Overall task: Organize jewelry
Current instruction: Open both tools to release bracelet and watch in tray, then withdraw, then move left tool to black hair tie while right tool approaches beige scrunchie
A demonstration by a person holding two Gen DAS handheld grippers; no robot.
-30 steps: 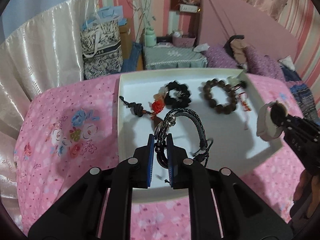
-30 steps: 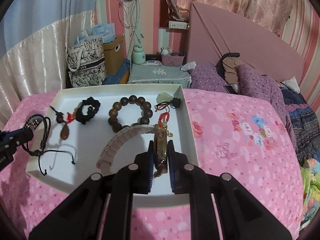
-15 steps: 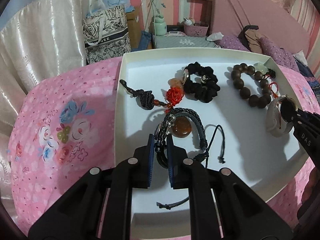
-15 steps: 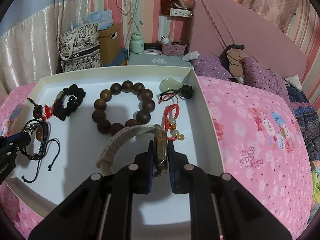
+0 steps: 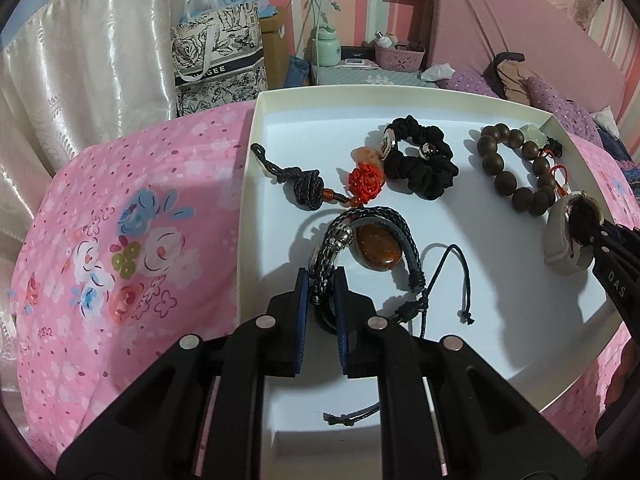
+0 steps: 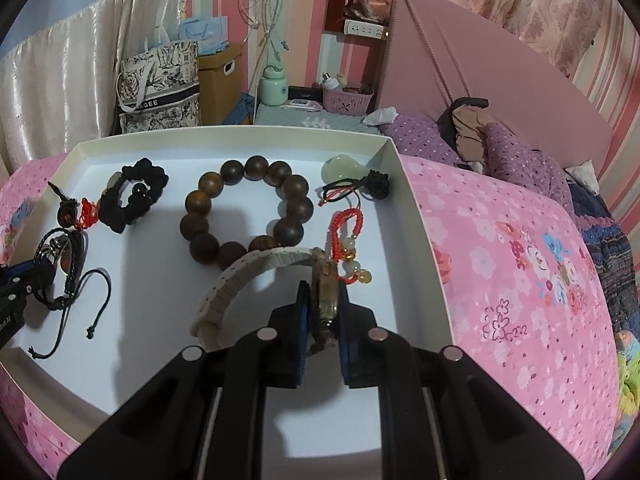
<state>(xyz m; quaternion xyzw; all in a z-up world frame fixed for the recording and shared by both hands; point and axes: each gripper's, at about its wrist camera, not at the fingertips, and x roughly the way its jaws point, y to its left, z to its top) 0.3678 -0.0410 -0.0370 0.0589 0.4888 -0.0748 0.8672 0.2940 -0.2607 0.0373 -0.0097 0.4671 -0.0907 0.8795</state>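
A white tray (image 5: 500,352) lies on the pink bed and holds jewelry. My left gripper (image 5: 323,280) is shut on a black braided cord bracelet (image 5: 404,236) low over the tray's left part, above a brown stone pendant (image 5: 378,248). My right gripper (image 6: 324,292) is shut on a watch with a cream strap (image 6: 240,284), low over the tray's right part; the watch also shows in the left wrist view (image 5: 560,236). In the tray lie a brown wooden bead bracelet (image 6: 208,200), a black scrunchie (image 5: 424,164), a red knot charm (image 5: 366,182), a jade pendant (image 6: 344,166) and a red bead string (image 6: 348,236).
The tray (image 6: 424,240) has raised walls. The pink floral bedspread (image 6: 520,280) spreads around it. Behind the bed stand a patterned tote bag (image 5: 218,64), a cardboard box (image 6: 220,80) and a nightstand (image 6: 316,120). Purple pillows (image 6: 512,148) lie at the right by the headboard.
Both grippers have come forward and down over the tray with their pieces still held. The cord bracelet now hangs over the brown stone pendant, its loose cords touching the tray floor.
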